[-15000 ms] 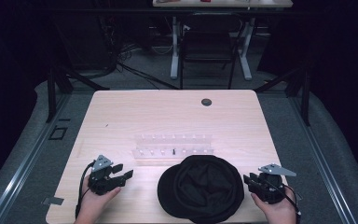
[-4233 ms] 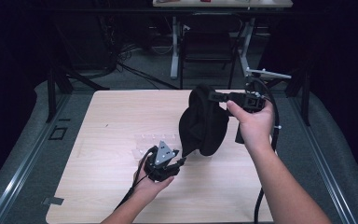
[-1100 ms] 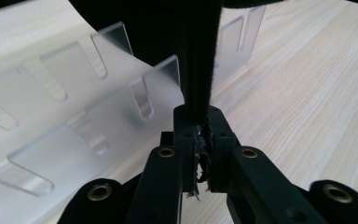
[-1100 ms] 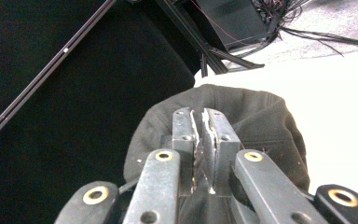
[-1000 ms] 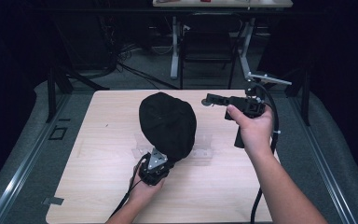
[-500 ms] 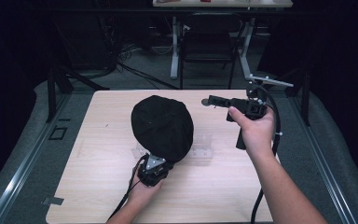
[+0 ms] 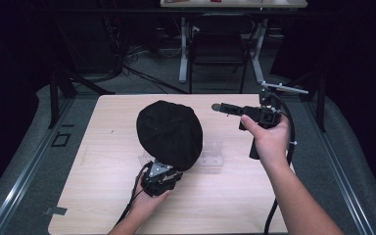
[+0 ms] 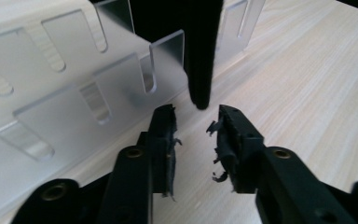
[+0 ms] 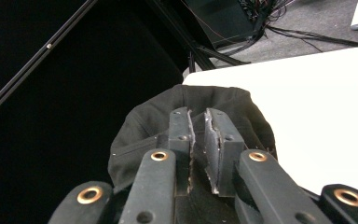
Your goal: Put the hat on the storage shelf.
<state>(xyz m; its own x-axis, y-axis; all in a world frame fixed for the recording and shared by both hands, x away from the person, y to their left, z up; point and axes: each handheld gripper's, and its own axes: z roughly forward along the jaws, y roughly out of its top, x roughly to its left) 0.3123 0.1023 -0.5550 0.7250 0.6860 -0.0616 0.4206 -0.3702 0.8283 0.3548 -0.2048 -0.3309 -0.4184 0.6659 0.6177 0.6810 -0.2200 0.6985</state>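
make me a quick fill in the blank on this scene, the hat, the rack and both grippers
1. The hat standing over the clear rack is ____ in colour.
2. In its own view the left gripper has its jaws ____, with nothing between them.
3. The right gripper is held up off the table with its jaws ____.
4. The tabletop is made of light ____.

Missing words: black; open; shut; wood
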